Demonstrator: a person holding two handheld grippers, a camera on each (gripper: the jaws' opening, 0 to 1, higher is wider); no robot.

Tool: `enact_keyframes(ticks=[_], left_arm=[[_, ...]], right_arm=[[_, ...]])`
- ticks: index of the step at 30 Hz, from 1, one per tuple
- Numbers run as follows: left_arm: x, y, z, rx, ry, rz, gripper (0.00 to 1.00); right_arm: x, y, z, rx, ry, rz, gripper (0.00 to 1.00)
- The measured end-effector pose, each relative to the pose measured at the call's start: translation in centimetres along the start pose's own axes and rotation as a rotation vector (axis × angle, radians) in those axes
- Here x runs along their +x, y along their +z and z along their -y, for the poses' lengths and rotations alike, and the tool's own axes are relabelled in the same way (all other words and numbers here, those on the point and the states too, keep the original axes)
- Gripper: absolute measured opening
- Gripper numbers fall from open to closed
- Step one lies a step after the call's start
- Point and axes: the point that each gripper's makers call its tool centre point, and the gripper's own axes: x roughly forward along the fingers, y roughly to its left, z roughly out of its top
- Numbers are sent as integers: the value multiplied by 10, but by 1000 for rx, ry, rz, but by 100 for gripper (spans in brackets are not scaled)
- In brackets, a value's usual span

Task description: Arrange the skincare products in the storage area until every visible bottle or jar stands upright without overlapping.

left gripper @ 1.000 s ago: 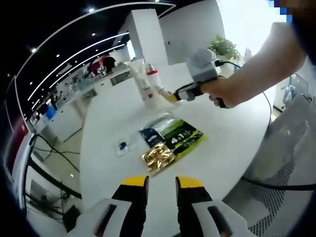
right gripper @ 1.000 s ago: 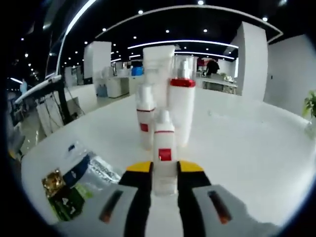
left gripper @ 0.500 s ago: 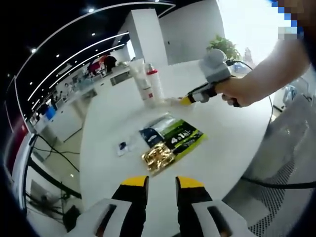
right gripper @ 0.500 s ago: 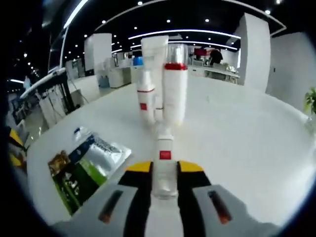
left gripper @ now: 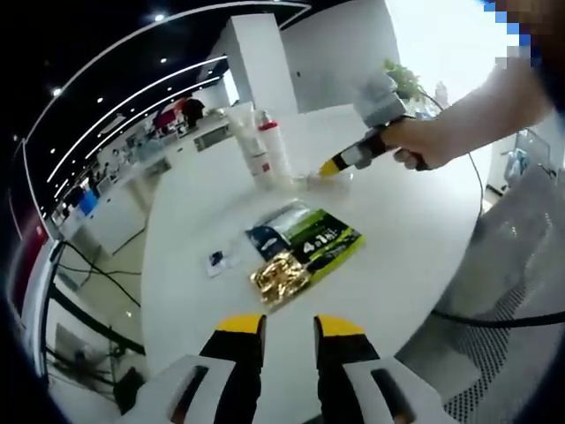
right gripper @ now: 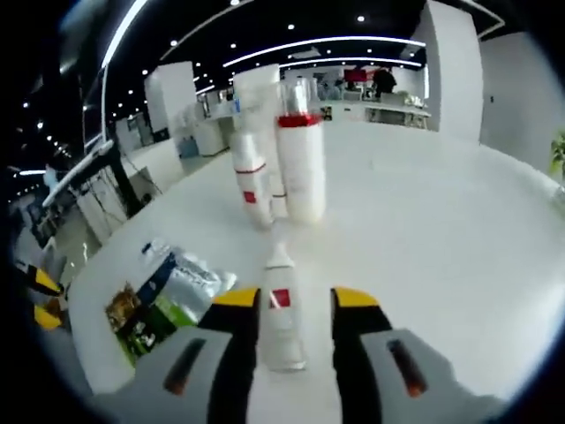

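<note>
A small white bottle with a red label (right gripper: 281, 318) stands on the white table (right gripper: 441, 265) between the jaws of my right gripper (right gripper: 295, 302). The jaws are open, with a gap on each side of the bottle. Beyond it stands a group: a tall white tube (right gripper: 256, 97), a white bottle with a red collar (right gripper: 300, 168) and a shorter red-labelled bottle (right gripper: 250, 181). In the left gripper view the same group (left gripper: 265, 150) is at the far side, with the right gripper (left gripper: 346, 161) in a person's hand beside it. My left gripper (left gripper: 290, 329) hangs open over the table's near edge, holding nothing.
Green, blue and gold sachet packets (left gripper: 300, 252) lie mid-table, also seen as packets (right gripper: 168, 296) left of my right gripper. A small dark-and-white item (left gripper: 216, 261) lies beside them. A mesh chair (left gripper: 521, 265) and a cable stand at the table's right edge.
My right gripper's jaws have spread and let go of the small bottle, after drawing back from the bottle group. The left gripper has not moved.
</note>
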Motion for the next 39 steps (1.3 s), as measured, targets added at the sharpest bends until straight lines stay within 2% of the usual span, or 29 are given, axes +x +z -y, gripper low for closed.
enact_keyframes(ticks=[3, 4, 9, 11, 12, 15, 16, 18, 19, 22, 23, 24, 26, 32, 35, 37, 39], left_arm=[[0, 0, -2, -7, 6, 1, 23], [0, 0, -2, -8, 7, 1, 23], [-1, 0, -3, -11, 12, 6, 23], [-1, 0, -3, -8, 13, 4, 23], [-1, -1, -3, -7, 13, 3, 23], [-1, -1, -3, -6, 14, -1, 23], [-1, -1, -3, -6, 15, -1, 23], [-1, -2, -4, -7, 17, -3, 23], [-1, -3, -3, -8, 14, -8, 23], [-1, -3, -4, -5, 17, -7, 23], [-1, -2, -4, -7, 16, -6, 23], [-1, -3, -4, -6, 15, -7, 23], [-1, -3, -3, -3, 13, -9, 23], [0, -3, -2, 1, 9, -10, 23], [0, -4, -2, 0, 7, -13, 23], [0, -4, -2, 3, 6, -14, 23], [0, -5, -1, 1, 2, -18, 23]], right_arm=[[10, 1, -8, -36, 58, -63, 32], [14, -3, -9, -59, 64, -115, 32], [30, 0, -22, -150, 104, -197, 32], [34, -8, -30, -148, 132, -275, 32], [38, -9, -29, -202, 120, -292, 31], [43, -14, -31, -265, 126, -333, 30], [47, -10, -30, -287, 122, -314, 30], [50, -10, -32, -260, 120, -323, 27], [50, -10, -30, -267, 118, -330, 24], [50, -11, -30, -267, 123, -348, 22], [48, -12, -27, -276, 104, -354, 22], [48, -10, -27, -284, 102, -342, 22], [46, -2, -28, -236, 98, -310, 22], [36, 30, -26, -185, 88, -176, 22], [27, 45, -29, -157, 100, -112, 22], [22, 57, -35, -117, 135, -48, 22], [18, 68, -34, -144, 129, 7, 22]])
